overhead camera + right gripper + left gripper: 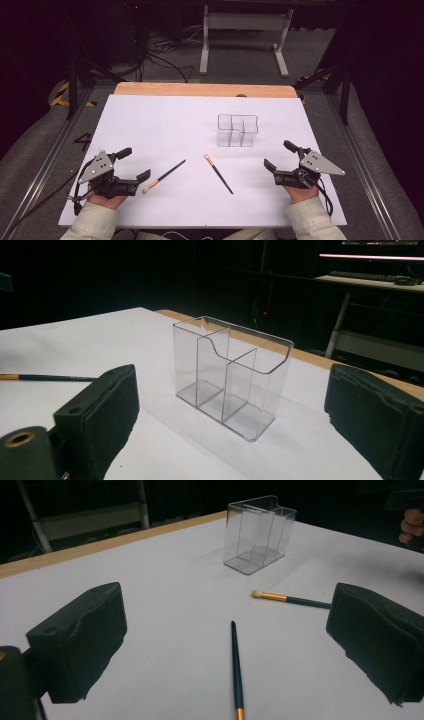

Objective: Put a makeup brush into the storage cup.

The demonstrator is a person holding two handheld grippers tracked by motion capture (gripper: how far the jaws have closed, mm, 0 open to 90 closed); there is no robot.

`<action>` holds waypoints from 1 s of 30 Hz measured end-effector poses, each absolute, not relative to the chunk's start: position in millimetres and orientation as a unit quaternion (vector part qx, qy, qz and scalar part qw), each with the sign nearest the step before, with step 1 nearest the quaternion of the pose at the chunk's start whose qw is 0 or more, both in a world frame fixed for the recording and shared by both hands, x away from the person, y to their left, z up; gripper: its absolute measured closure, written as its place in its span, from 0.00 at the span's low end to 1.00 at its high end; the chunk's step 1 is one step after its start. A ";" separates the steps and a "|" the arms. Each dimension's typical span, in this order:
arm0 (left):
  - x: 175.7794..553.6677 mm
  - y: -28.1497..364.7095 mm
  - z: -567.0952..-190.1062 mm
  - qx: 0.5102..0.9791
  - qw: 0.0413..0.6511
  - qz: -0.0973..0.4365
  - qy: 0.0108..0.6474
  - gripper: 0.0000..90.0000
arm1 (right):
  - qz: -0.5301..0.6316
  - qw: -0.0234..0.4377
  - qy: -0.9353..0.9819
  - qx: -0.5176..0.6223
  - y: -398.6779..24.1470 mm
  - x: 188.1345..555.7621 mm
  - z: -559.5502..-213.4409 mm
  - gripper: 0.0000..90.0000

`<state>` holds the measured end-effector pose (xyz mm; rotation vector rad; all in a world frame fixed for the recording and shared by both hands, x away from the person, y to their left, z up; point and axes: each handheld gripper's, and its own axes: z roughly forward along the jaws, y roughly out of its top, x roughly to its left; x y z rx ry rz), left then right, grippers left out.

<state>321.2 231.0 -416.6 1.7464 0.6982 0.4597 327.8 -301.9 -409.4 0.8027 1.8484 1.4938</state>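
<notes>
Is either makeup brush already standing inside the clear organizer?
No: both the left brush and the right brush lie flat on the white table, apart from the empty clear organizer.

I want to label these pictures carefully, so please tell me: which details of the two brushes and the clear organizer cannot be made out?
- Left brush: in the left gripper view the bottom edge cuts off its bristle end.
- Right brush: in the same view its handle end hides behind a jaw of the left gripper.
- Clear organizer: in the high view its inner dividers are too small and transparent to count.
</notes>
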 end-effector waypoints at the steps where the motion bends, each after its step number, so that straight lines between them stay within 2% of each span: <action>1: 321.7 230.2 -415.5 0.747 0.563 0.193 0.297 0.04 | 0.566 0.311 0.700 0.304 -301.7 327.9 -409.5 0.09; 8: 324.9 221.0 -406.5 0.778 0.520 0.193 0.295 0.06 | 0.564 0.309 0.702 0.306 -300.6 328.7 -410.5 0.09; 11: 327.8 216.8 -400.6 0.802 0.484 0.193 0.291 0.13 | 0.562 0.309 0.704 0.305 -300.2 328.9 -410.8 0.09; 13: 329.1 215.3 -399.4 0.806 0.478 0.188 0.292 0.15 | 0.561 0.308 0.705 0.306 -300.2 329.0 -411.0 0.09; 30: 344.8 202.6 -391.8 0.851 0.402 0.143 0.306 0.20 | 0.557 0.306 0.708 0.308 -302.0 327.8 -412.1 0.09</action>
